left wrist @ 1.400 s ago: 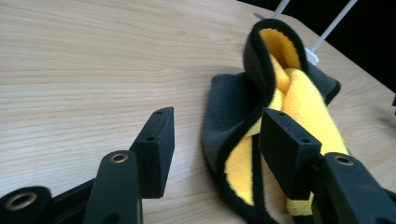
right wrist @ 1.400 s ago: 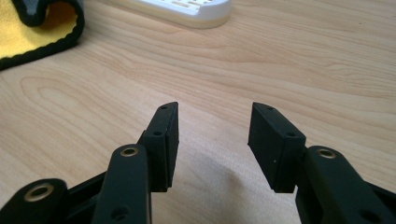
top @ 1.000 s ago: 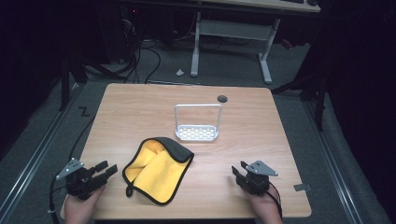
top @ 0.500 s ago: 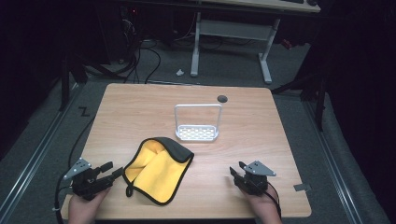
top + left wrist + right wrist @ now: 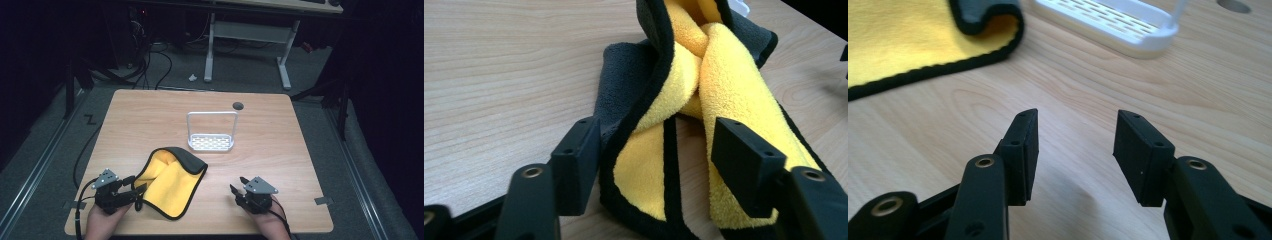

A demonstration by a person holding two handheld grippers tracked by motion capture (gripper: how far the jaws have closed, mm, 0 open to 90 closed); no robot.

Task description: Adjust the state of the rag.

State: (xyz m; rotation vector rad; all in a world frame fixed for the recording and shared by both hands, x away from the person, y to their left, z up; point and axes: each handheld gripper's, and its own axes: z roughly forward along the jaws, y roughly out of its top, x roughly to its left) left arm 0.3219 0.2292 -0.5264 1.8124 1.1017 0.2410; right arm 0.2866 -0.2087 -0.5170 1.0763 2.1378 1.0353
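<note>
Dim room, grey carpeted floor (image 5: 320, 85), light wooden worktop (image 5: 150, 115) with a round cable hole (image 5: 238, 105), white-legged desk (image 5: 284, 65) behind it, black cables (image 5: 160, 60) trailing across the floor, perhaps a metal rail (image 5: 40, 165) alongside.

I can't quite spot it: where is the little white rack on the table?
In the high view the white rack stands near the middle of the wooden table, just beyond the yellow and grey cloth and short of a dark round hole.

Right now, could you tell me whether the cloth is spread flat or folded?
Folded, loosely. The cloth has its grey side turned over the yellow along the top edge, and the left gripper view shows it bunched into rumpled folds.
</note>
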